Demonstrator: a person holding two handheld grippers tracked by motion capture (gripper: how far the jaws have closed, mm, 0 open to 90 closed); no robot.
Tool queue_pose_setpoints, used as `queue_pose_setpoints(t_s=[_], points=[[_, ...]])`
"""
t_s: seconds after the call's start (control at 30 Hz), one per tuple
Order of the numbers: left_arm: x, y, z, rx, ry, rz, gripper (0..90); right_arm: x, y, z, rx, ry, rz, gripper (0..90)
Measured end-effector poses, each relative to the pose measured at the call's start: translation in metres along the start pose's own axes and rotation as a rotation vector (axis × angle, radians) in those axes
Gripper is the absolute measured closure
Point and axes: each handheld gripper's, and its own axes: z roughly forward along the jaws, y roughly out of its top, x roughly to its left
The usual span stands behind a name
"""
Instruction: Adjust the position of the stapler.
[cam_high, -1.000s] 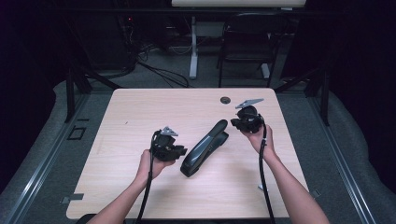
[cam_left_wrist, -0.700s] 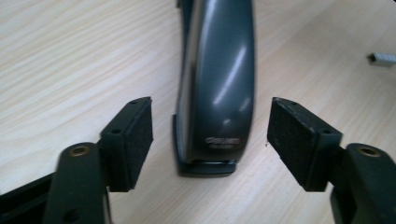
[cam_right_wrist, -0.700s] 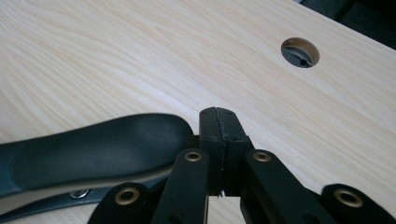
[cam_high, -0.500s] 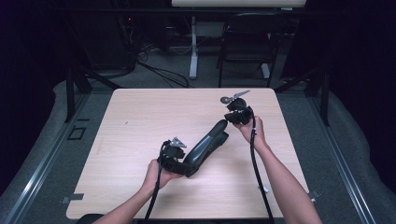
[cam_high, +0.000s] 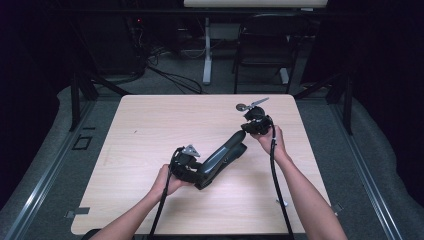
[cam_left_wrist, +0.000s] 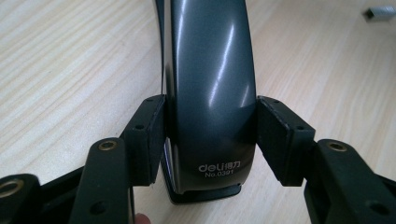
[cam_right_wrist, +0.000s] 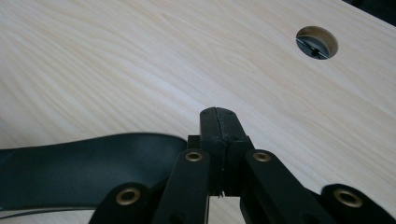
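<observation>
Stapler (cam_left_wrist: 210, 93), long, glossy dark grey, sits clamped at its rear by left fingers (cam_left_wrist: 145, 135); right fingers (cam_right_wrist: 219, 123) closed empty

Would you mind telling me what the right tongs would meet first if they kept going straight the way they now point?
Probably nothing but bare table. The right tongs are pressed shut, pointing low across the wood, with the stapler off to their side. The cable hole lies off that line, though depth is hard to judge.
</observation>
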Motion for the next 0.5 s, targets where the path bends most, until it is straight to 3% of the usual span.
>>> queue_pose_setpoints(t_s=[0.1,0.13,0.17,0.2,0.23,0.27,0.37,0.5], points=[[0.004,0.000,-0.003,0.023,-0.017,0.031,45.4,0.004,-0.003,-0.004,-0.002,0.012,-0.013,90.0],[0.004,-0.001,-0.004,0.026,-0.019,0.044,45.5,0.006,-0.004,-0.006,-0.017,0.030,-0.013,90.0],[0.005,0.000,-0.004,0.030,-0.022,0.051,45.6,0.008,-0.005,-0.009,-0.028,0.105,-0.001,90.0],[0.006,0.000,-0.004,0.034,-0.025,0.057,45.6,0.020,-0.004,-0.011,-0.023,0.104,-0.029,90.0],[0.006,0.001,-0.004,0.038,-0.026,0.059,45.6,0.029,-0.002,-0.012,-0.012,0.056,-0.075,90.0],[0.007,0.000,-0.005,0.038,-0.028,0.060,45.6,0.041,-0.001,-0.014,-0.007,0.052,-0.111,90.0],[0.008,0.000,-0.005,0.038,-0.034,0.067,45.6,0.054,-0.001,-0.018,-0.011,-0.011,-0.156,90.0],[0.010,-0.001,-0.006,0.040,-0.044,0.082,45.7,0.033,-0.007,-0.024,-0.010,-0.053,-0.081,90.0]])
